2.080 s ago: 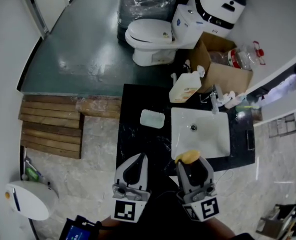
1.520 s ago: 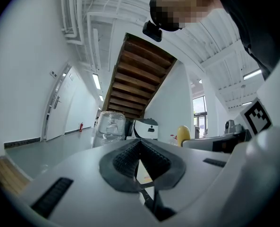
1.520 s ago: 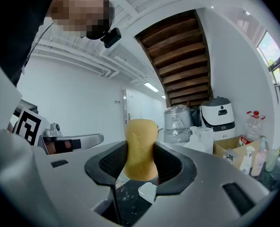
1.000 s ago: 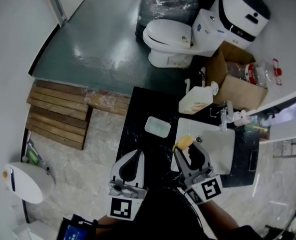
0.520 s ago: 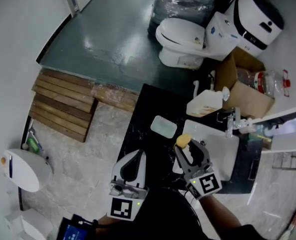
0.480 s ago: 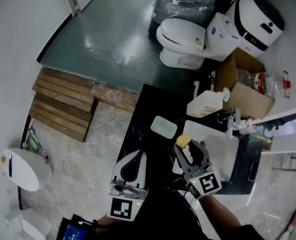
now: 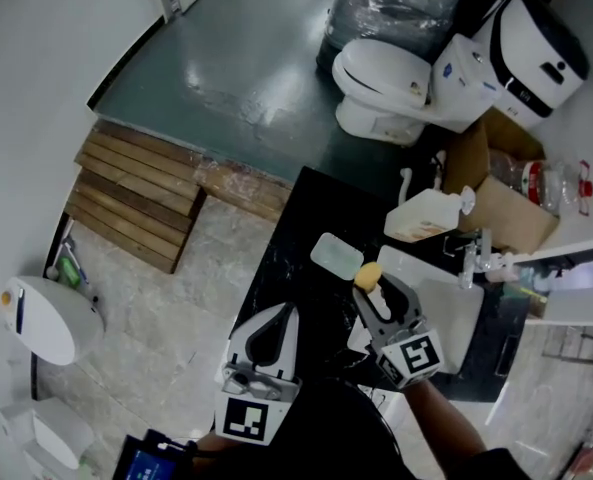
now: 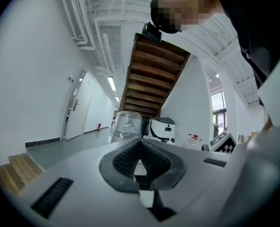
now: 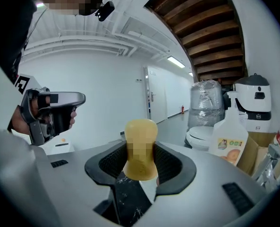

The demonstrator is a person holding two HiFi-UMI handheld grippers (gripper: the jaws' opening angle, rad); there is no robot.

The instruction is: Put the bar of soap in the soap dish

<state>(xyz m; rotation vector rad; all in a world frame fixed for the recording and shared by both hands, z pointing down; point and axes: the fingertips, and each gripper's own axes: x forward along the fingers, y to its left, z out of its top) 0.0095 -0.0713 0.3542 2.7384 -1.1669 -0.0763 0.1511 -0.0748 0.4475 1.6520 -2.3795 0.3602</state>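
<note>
The yellow bar of soap (image 7: 367, 275) stands on end between the jaws of my right gripper (image 7: 372, 282), which is shut on it. In the right gripper view the soap (image 9: 140, 148) sticks up from the dark pads of that gripper (image 9: 140, 163). It hangs over the black counter (image 7: 294, 268), just right of the pale soap dish (image 7: 336, 255), which lies flat with nothing in it. My left gripper (image 7: 273, 315) is held low at the counter's near edge, shut with nothing in it; its closed jaws (image 8: 140, 151) point out into the room.
A white sink basin (image 7: 438, 306) sits right of the soap, with a faucet (image 7: 468, 255) and a white liquid-soap jug (image 7: 425, 217) behind it. Farther off are a toilet (image 7: 386, 76), a cardboard box (image 7: 506, 200) and a wooden pallet (image 7: 138, 194) on the floor.
My right gripper has carried the soap from the sink's near rim up and left, close beside the soap dish. The left gripper has stayed where it was.
</note>
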